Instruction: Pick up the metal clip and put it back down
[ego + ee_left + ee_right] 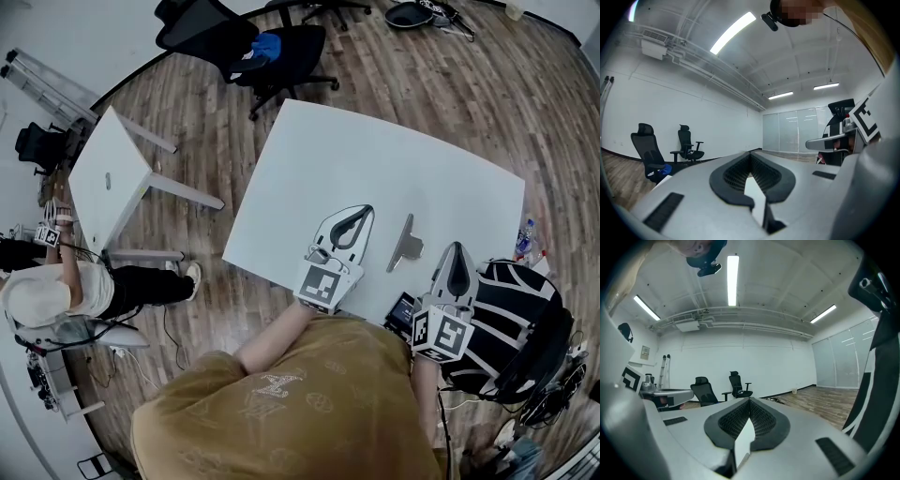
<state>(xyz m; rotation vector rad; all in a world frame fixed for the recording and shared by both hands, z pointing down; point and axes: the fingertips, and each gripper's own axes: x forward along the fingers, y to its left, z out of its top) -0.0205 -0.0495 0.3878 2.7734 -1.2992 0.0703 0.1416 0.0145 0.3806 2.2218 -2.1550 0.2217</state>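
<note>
The metal clip (406, 244) is a grey angled piece lying on the white table (375, 159) near its front edge, between my two grippers. My left gripper (364, 212) rests just left of it, shut with nothing in its jaws. My right gripper (457, 247) sits just right of the clip, also shut and empty. In the left gripper view the jaw tips (751, 157) meet and the clip (827, 141) shows as a grey bar at the right. The right gripper view shows closed tips (750, 401) with the clip (668, 393) off to the left.
A dark device (403, 310) lies at the table's near edge. A black office chair (272, 52) stands beyond the far left corner, and a second white table (108, 178) is further left with a person (56, 291) beside it. A black-and-white striped chair (511, 319) is at the right.
</note>
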